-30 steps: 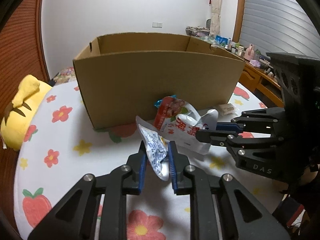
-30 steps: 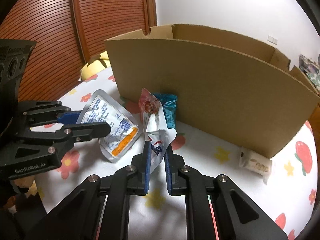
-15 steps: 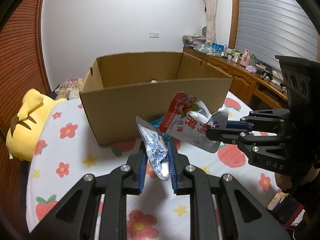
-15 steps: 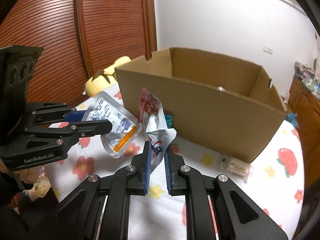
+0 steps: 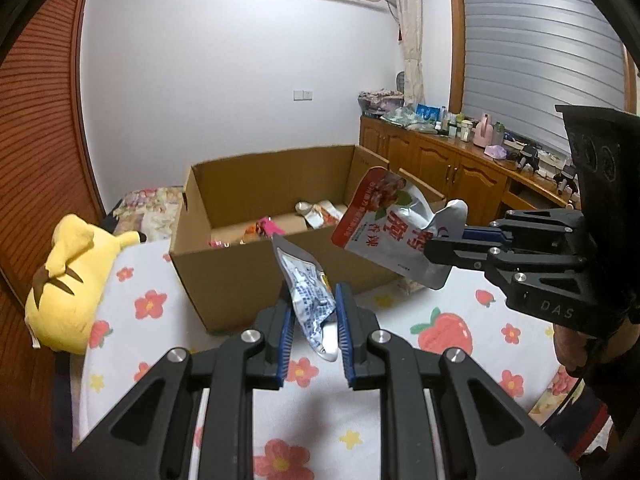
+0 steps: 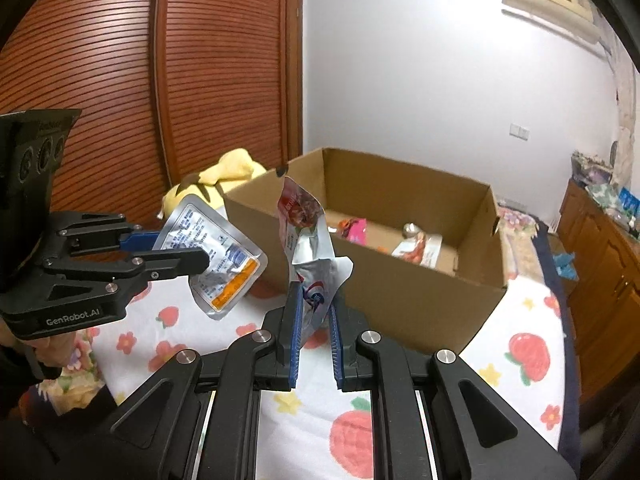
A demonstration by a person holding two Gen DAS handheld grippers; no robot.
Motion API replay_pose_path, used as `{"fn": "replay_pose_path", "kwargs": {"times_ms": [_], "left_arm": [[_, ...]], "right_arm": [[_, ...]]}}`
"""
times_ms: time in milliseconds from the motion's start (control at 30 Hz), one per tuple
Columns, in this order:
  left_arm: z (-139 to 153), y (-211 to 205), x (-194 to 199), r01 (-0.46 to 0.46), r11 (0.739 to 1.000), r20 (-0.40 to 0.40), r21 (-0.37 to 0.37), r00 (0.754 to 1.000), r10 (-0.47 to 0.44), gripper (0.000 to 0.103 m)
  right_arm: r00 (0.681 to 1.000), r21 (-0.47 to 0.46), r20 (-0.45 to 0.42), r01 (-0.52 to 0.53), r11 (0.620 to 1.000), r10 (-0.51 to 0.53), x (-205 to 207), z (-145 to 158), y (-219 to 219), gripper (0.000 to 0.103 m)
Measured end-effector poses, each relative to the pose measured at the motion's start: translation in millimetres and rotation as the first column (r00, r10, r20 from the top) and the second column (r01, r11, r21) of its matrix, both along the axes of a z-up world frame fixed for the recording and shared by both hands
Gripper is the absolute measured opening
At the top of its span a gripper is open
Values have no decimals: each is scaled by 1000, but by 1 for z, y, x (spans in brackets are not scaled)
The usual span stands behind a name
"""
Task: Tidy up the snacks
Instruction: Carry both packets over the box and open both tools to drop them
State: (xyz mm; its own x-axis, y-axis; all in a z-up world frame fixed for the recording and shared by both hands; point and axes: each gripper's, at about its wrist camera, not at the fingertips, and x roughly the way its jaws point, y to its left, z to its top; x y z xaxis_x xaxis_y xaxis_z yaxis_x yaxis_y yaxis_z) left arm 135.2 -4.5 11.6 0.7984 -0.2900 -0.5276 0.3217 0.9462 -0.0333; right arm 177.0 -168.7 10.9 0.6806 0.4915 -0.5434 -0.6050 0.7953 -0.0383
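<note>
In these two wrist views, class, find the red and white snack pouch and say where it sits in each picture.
Left wrist view: the red and white pouch is right of centre, pinched by the right gripper reaching in from the right edge.
Right wrist view: the same pouch stands at centre, rising from that gripper.
Shared landmark: the cardboard box just behind it.

Two snack pouches held aloft before an open box

A silver pouch [image 5: 308, 296] with blue print and a crumpled red-and-silver pouch [image 5: 388, 224] hang pinched above the flowered bed; the cardboard box [image 6: 400, 292] behind already holds several snack packets [image 6: 420, 250].
</note>
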Motion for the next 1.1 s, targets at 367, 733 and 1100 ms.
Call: {"fn": "replay_pose_path", "kwargs": {"times_ms": [367,733,1100], "left_arm": [[31,-5,12,7,1000,57,-10,998,-7,18],[47,-12,66,1,1000,70,9,998,-2,18],[31,-12,123,-32,999,28,10,999,31,18]], "right_arm": [[999,26,29,21,999,-22,15,23,-12,10],[998,31,55,21,999,-23,55,32,-13,10],[999,10,8,53,999,-54,116,16,-23,10]]}}
